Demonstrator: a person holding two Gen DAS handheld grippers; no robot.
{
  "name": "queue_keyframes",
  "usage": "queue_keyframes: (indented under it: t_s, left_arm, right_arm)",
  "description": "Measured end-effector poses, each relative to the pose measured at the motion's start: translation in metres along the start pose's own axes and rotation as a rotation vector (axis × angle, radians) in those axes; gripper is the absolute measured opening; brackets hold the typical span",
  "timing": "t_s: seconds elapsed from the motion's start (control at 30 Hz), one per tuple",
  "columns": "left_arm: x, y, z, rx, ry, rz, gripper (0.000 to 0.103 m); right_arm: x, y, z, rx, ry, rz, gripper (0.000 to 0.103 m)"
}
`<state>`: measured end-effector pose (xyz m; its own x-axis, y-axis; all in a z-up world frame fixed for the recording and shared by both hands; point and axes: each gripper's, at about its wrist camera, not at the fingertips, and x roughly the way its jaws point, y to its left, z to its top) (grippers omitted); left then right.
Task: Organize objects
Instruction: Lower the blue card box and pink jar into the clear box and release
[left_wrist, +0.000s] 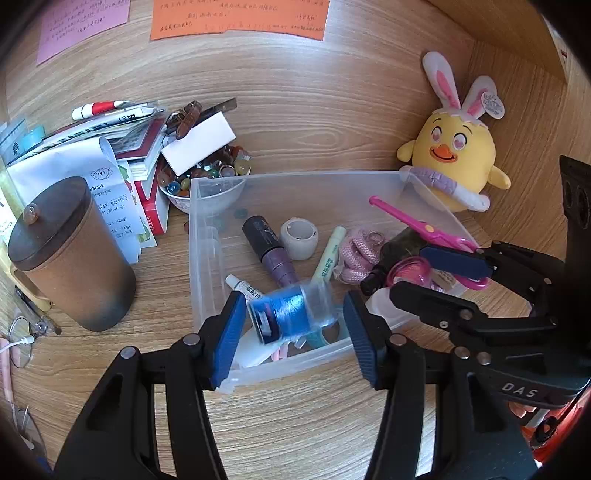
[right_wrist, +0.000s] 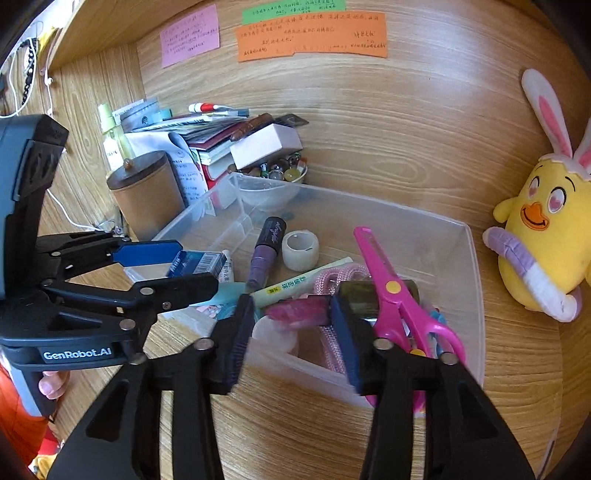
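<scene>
A clear plastic bin (left_wrist: 207, 258) (right_wrist: 476, 280) on the wooden desk holds a purple tube (left_wrist: 271, 251) (right_wrist: 264, 254), a white tape roll (left_wrist: 298, 238) (right_wrist: 300, 250), a green pen (left_wrist: 327, 258), pink rope (left_wrist: 356, 254), pink scissors (left_wrist: 417, 225) (right_wrist: 391, 291) and other bits. My left gripper (left_wrist: 291, 332) (right_wrist: 173, 269) is open over the bin's near left corner, with a blue plastic-wrapped pack (left_wrist: 286, 314) (right_wrist: 197, 263) loose and blurred between its pads. My right gripper (right_wrist: 291, 332) (left_wrist: 443, 273) is open over the bin's near right part, around a pink round container (right_wrist: 299, 312).
A brown lidded canister (left_wrist: 70, 254) (right_wrist: 147, 192) stands left of the bin. Behind it lie stacked books and papers (left_wrist: 110, 147), a white box (left_wrist: 199, 142) and a bowl of marbles (left_wrist: 207, 177). A yellow chick plush (left_wrist: 454, 155) (right_wrist: 546, 236) sits at the right. Notes hang on the back wall.
</scene>
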<state>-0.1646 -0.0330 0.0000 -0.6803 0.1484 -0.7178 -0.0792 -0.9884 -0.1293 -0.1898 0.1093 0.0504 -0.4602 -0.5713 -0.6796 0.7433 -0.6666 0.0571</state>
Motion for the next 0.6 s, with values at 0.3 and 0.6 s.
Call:
queue_keyframes:
  t_s: [0.3,0.6]
  left_arm:
    - [-0.022,-0.004,-0.003,0.002,-0.056,-0.002,0.058]
    - [-0.049,-0.013,-0.016,0.008,-0.145,0.029,0.072]
  right_arm:
    - [-0.027,0.005,0.0,-0.018,-0.054,0.021,0.045]
    - [-0.065,0.002,-0.011,-0.002,-0.14,-0.001,0.066]
